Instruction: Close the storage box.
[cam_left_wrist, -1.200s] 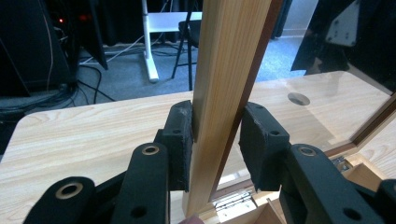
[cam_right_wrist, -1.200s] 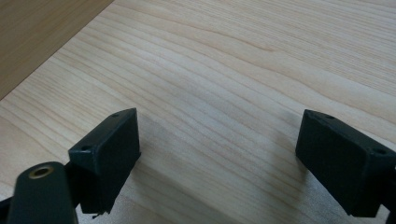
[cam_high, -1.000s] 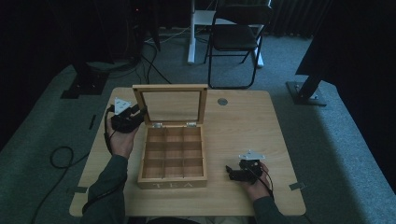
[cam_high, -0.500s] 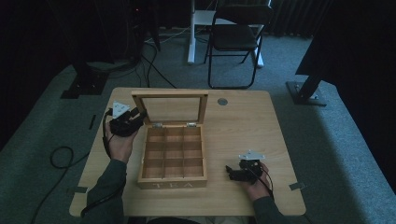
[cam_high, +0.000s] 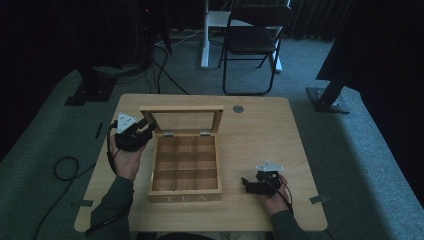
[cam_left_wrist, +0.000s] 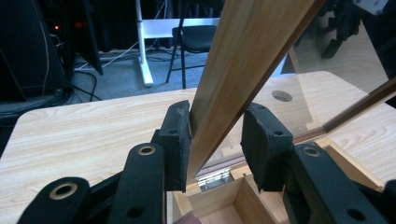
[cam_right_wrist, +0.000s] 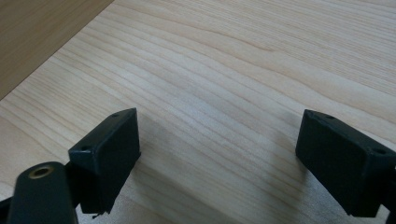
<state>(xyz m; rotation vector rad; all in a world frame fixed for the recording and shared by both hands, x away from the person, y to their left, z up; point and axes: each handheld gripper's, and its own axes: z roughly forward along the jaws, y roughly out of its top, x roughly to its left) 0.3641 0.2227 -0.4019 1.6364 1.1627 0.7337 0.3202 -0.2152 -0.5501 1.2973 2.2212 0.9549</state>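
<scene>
Upright, box lid (cam_high: 182, 119) frame sits between spread L tool (cam_left_wrist: 214, 140); R tool (cam_right_wrist: 219, 163) spread.

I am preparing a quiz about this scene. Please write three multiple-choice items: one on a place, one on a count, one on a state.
1. Where does the right tongs sit?
A. right of the tea box
B. inside it
C. on the chair

2. How many compartments has the box?
A. four
B. six
C. nine

3. The lid is
A. shut
B. raised
C. removed

Key: 1 A, the high view shows it on the table beside the box; 2 C, three rows of three; 3 B, the left tongs straddles its upright frame.
</scene>
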